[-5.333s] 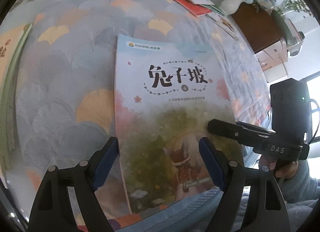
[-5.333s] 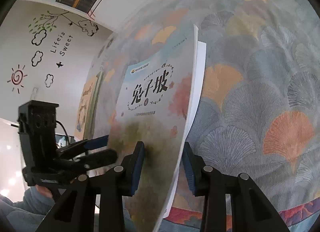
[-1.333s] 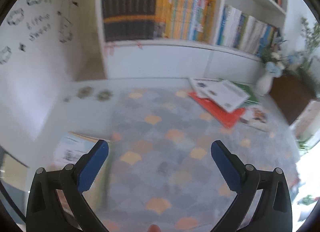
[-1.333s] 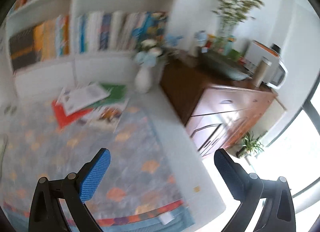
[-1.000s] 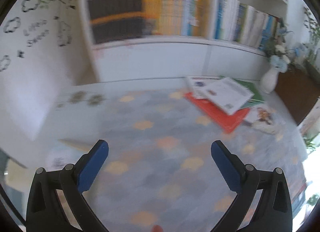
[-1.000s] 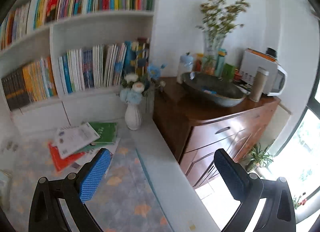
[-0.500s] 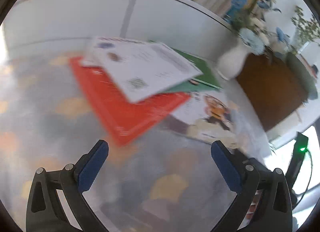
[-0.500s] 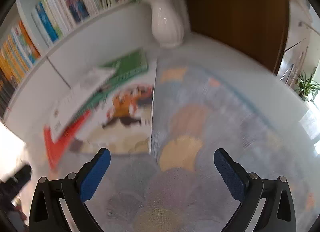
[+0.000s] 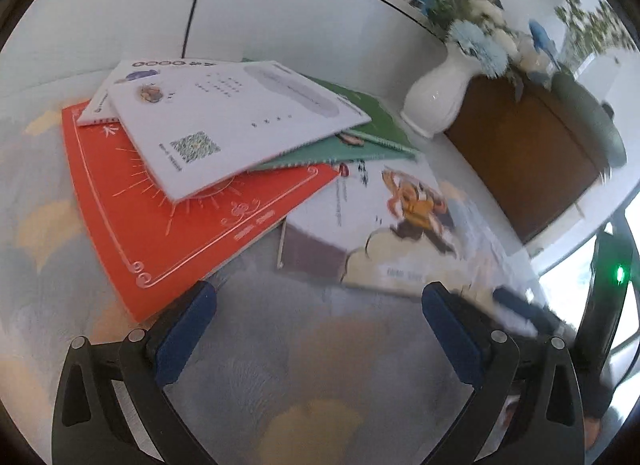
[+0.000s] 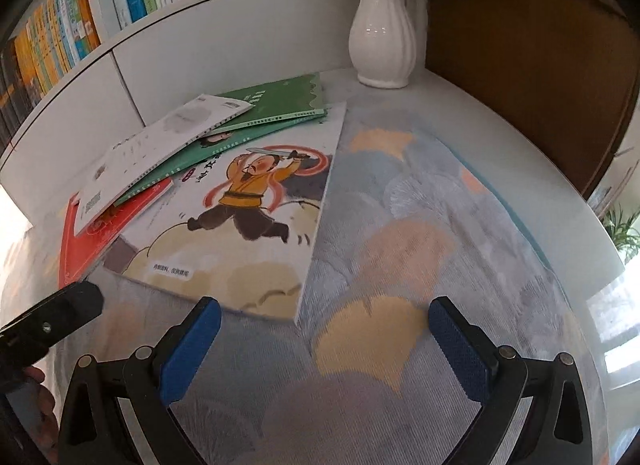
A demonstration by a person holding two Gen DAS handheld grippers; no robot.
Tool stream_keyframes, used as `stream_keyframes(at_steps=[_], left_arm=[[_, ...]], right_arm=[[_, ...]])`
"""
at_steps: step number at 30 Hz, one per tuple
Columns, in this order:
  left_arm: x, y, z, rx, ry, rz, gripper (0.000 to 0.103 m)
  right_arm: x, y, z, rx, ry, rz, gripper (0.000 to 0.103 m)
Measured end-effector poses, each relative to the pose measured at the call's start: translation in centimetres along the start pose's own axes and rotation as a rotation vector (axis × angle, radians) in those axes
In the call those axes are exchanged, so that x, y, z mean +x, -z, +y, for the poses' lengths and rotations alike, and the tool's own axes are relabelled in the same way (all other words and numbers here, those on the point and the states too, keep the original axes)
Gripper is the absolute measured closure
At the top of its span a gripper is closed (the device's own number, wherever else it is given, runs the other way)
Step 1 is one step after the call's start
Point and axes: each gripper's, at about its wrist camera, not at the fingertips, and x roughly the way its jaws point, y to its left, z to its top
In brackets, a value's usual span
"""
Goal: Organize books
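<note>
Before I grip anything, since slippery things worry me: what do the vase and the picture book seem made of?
The vase looks like glazed white ceramic: bright highlights sit on its ribbed body. The picture book looks like a thin paperback with a smooth printed cover and a slim page edge; gloss is hard to judge.

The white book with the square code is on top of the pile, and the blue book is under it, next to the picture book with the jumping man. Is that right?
Not quite. Under the white book lies a red book, not a blue one; the left wrist view shows it. The picture book does lie beside it.

Bright daylight — fisheye edges, slight blur.
</note>
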Motion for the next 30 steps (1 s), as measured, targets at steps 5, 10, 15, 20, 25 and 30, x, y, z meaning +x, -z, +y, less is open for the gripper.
stream_keyframes(at_steps=[5, 10, 15, 20, 25, 30], left_arm=[[1.1, -1.8, 0.9, -0.058, 0.130, 0.021, 0.002], [1.1, -1.3, 0.2, 0.013, 0.130, 0.038, 0.002], [1.2, -1.4, -0.4, -0.027, 0.153, 0.047, 0.003], [1.5, -1.3, -0.9, -0.008, 0.132, 0.047, 0.004], [1.4, -1.5, -0.6, -0.034, 0.144, 0.053, 0.004], [1.6, -1.0, -1.5, 0.028, 0.097, 0.046, 0.004]], right_arm=[[0.1, 0.0, -0.1, 0.007, -0.016, -0.006, 0.000], [0.2, -0.3, 0.0, 0.018, -0.081, -0.020, 0.000], [0.4, -0.4, 2.1, -0.058, -0.132, -0.010, 0.000], [0.4, 0.0, 4.2, -0.132, -0.169, 0.002, 0.002], [0.0, -0.5, 0.9, 0.059, -0.297, -0.025, 0.019], [0.5, -0.9, -3.6, 0.310, -0.414, 0.004, 0.067]])
